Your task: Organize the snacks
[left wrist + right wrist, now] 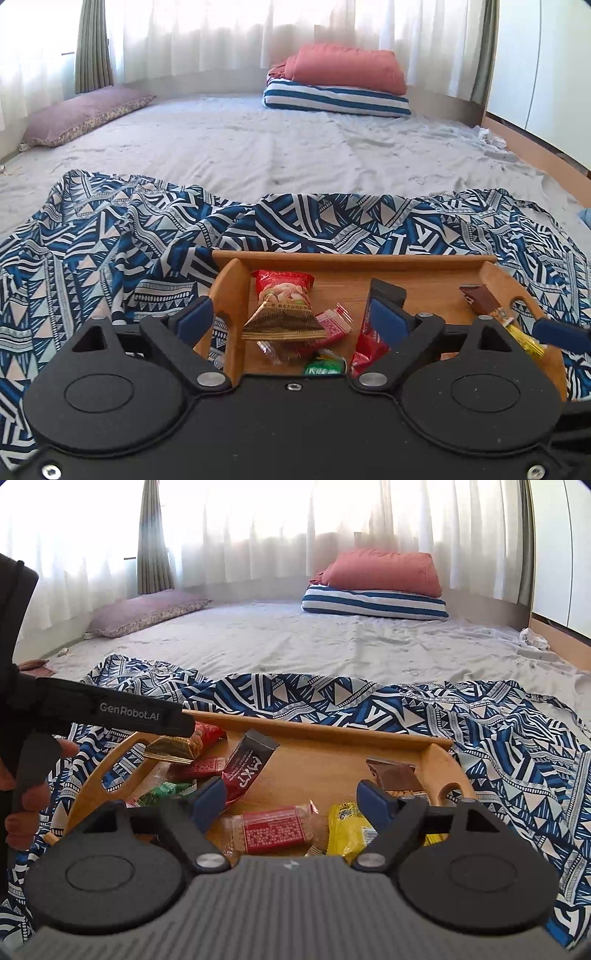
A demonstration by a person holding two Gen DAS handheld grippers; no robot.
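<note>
Gaping wide and holding nothing, the left tongs hover over a peanut packet in the wooden tray. The right tongs, equally spread and unladen, hang above a red wafer pack and yellow packet. The tray sits on a patterned cloth on the bed.

Snack packets lie in a wooden tray on a patterned cloth; folded bedding sits behind.

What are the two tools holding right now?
Nothing. The left tool and the right tool are both open, poised over the snacks in the wooden tray, with no packet pinched between their fingers.
</note>
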